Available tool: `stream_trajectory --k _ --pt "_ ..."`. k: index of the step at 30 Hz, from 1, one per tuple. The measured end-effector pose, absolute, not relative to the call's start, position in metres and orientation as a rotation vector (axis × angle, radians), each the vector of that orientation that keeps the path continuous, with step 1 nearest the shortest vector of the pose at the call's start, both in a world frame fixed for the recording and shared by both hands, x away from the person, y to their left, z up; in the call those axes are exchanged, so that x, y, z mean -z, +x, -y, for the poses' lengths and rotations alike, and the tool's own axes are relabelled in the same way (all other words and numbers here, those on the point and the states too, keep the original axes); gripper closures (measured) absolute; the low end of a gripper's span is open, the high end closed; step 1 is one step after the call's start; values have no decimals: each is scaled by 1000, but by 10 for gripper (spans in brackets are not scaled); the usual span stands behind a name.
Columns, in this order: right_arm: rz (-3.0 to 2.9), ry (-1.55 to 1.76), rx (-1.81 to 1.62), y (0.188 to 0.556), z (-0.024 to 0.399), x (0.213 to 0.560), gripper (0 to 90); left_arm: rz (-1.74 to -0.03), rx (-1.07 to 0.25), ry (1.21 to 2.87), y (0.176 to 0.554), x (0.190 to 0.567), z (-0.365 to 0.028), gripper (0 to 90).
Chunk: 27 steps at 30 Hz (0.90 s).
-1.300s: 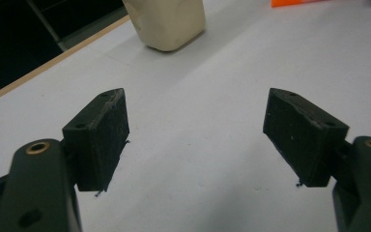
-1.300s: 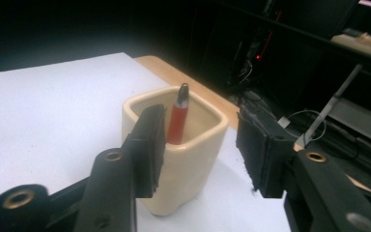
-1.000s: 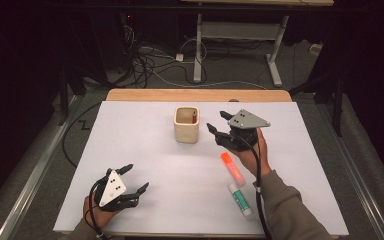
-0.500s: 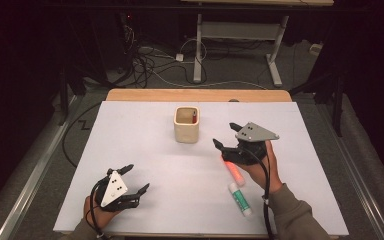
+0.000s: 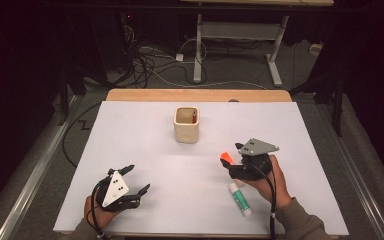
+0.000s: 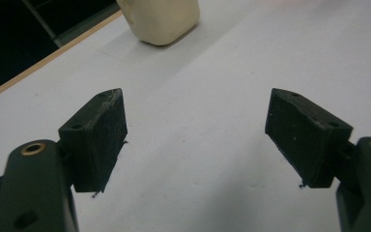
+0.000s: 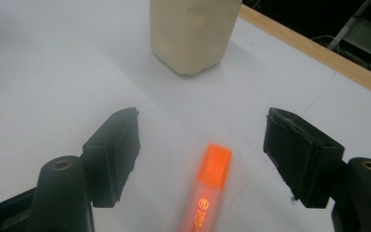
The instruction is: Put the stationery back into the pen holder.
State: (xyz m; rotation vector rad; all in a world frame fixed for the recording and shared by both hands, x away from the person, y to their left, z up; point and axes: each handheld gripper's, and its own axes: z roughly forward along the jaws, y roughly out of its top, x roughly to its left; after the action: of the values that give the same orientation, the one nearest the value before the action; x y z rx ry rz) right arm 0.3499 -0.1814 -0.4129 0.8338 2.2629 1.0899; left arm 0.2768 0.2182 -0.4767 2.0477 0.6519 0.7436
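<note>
Near the desk's front edge, the left gripper (image 5: pixel 132 183) is resting spread and empty. The right gripper (image 7: pixel 200 157), jaws just widened, is straddling an orange marker (image 7: pixel 206 191), unpinched; beyond, a cup (image 5: pixel 186 124) is holding something red.

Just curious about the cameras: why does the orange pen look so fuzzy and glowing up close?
Right gripper view: the orange highlighter is blurred and overexposed, its cap washed out, and the cream cup is soft too. High view: the highlighter is sharper, and the white table is brightly lit against a dark room.
</note>
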Motion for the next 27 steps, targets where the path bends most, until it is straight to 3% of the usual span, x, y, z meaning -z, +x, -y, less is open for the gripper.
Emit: stream_trajectory --k 27 --pt "-2386 886 -982 293 201 443 362 -655 -732 2058 278 478 -216 220"
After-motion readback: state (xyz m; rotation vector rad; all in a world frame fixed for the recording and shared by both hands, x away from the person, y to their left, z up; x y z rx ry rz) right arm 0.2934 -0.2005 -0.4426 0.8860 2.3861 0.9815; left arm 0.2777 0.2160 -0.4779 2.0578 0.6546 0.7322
